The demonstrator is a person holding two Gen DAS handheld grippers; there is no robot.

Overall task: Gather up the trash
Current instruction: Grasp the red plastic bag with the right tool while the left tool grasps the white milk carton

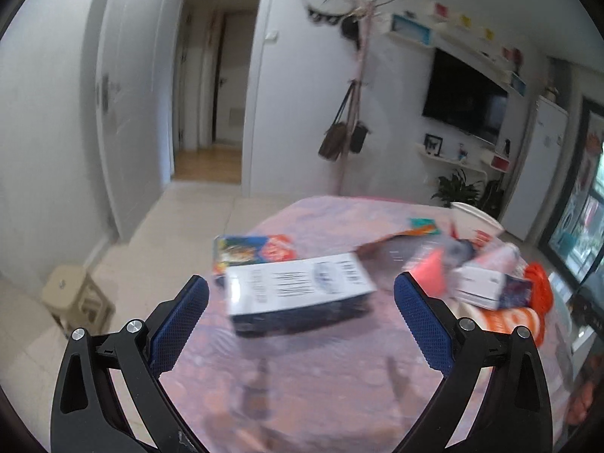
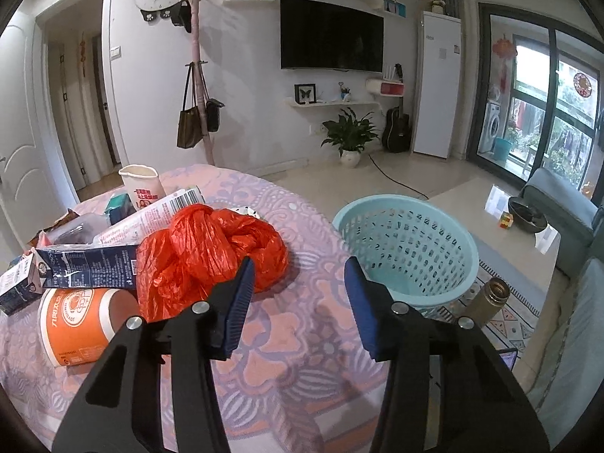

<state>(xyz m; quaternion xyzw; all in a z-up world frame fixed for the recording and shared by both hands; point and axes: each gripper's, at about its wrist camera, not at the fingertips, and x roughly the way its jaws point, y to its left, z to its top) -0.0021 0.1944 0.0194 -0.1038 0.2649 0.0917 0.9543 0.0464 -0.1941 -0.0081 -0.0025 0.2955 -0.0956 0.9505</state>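
Note:
Trash lies on a table with a pink and purple cloth (image 2: 302,324). In the blurred left wrist view a white and dark blue box (image 1: 298,294) lies just ahead of my open, empty left gripper (image 1: 300,290). Behind it lie a colourful packet (image 1: 253,249) and a grey wrapper (image 1: 415,253). In the right wrist view my right gripper (image 2: 298,268) is open and empty over the cloth. A crumpled red plastic bag (image 2: 211,249) lies just left of its left finger. An orange paper cup (image 2: 83,324) lies on its side beside a dark blue carton (image 2: 90,268). A white cup (image 2: 141,187) stands behind.
A light blue mesh basket (image 2: 407,249) stands off the table's right edge, ahead of the right gripper. A brass flask (image 2: 490,298) lies on the patterned rug beside it. A beige stool (image 1: 75,298) stands on the floor left of the table. A coat rack (image 2: 200,75) stands behind the table.

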